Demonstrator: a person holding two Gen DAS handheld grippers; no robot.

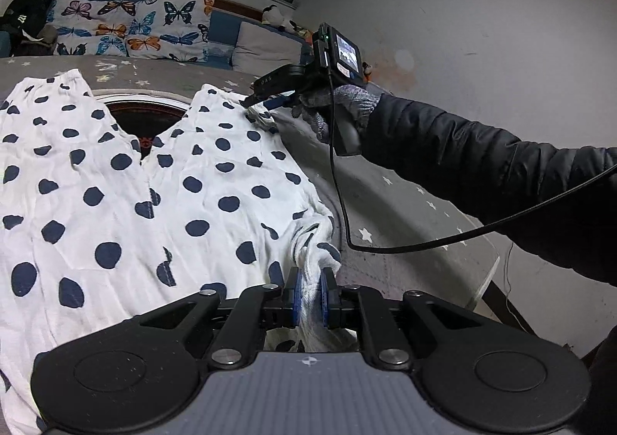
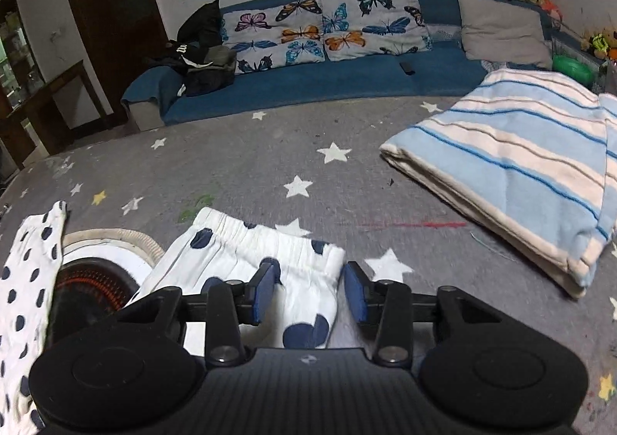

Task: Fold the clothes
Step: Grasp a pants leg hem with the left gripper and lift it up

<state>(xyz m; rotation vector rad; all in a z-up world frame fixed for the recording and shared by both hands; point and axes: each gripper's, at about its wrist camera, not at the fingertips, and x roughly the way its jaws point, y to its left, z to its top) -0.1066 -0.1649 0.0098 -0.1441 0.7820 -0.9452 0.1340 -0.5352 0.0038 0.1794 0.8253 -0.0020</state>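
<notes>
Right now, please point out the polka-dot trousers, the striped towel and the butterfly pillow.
polka-dot trousers (image 1: 127, 203), left wrist view, middle of the cloth
striped towel (image 2: 513, 169), right wrist view, top face
butterfly pillow (image 2: 327, 24), right wrist view, front face

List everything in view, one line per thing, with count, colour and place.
polka-dot trousers: one, white with navy dots, spread on the cover
star-print cover: one, grey, under everything
striped towel: one, light blue and white, folded, far right
butterfly pillows: two, white, on the sofa
sofa: one, blue, at the back
grey cushion: one, on the sofa's right end
left gripper: jaws shut on the trousers' edge
right gripper: jaws open astride a leg cuff
gloved hand: grey, holding the right gripper
</notes>
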